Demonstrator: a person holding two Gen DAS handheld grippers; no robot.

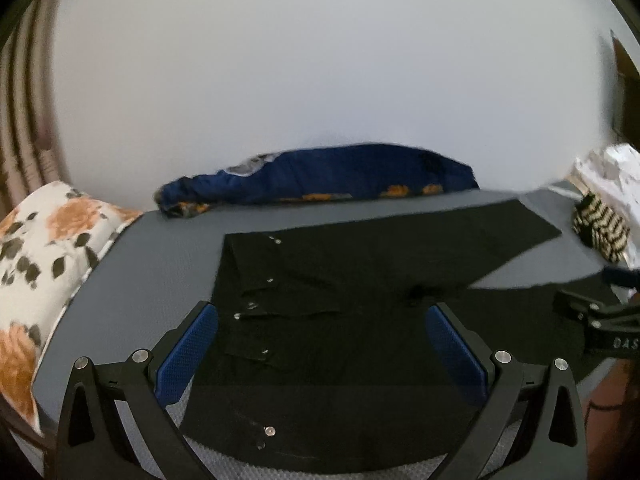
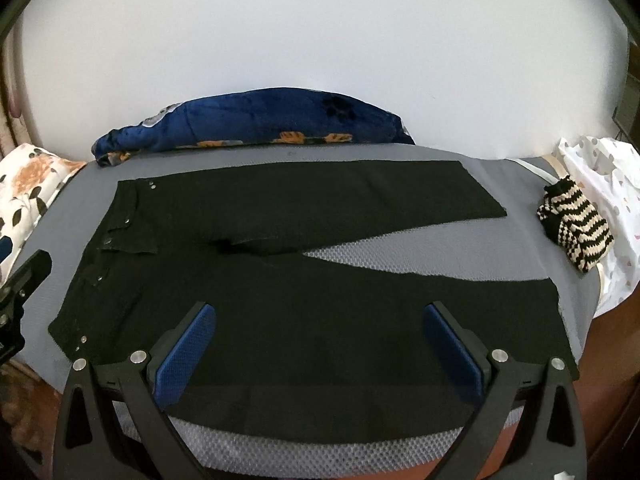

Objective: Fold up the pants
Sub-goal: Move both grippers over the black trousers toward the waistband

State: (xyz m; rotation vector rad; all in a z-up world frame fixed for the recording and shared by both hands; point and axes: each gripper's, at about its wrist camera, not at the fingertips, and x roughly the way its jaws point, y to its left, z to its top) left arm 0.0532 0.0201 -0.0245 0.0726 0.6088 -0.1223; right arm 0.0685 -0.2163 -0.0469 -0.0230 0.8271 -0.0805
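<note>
Wall (image 2: 320, 60): plain pale surface filling the background behind everything, in both wrist views.
Grey mat (image 2: 420, 252): textured grey surface, carries the garment and the smaller items; a wedge of it shows bare between the two legs.
Black pants (image 2: 280, 280): spread flat on the grey mat, waistband to the left, legs running to the right and splayed apart in a narrow V. Metal studs and a button show at the waist end. Near leg lies closest to the cameras, far leg toward the wall. In the left wrist view the waistband (image 1: 256, 300) sits just ahead of the fingers.
Blue blanket (image 2: 256, 124): bunched, dark blue with orange patches, lying along the far edge of the mat against the wall, just beyond the far leg.
Floral pillow (image 1: 44, 264): white with orange flowers and dark leaves, at the left end of the mat.
White cloth (image 2: 600, 184): crumpled and faintly spotted, at the right end.
Striped knit item (image 2: 576, 228): black-and-cream, on the right edge of the mat, touching the white cloth, apart from the leg hems.
Left gripper (image 1: 320, 344): jaws spread wide, blue pads facing each other, nothing between them; poised over the waist portion.
Right gripper (image 2: 320, 344): jaws likewise spread wide and empty; poised over the near leg, mid-length.
</note>
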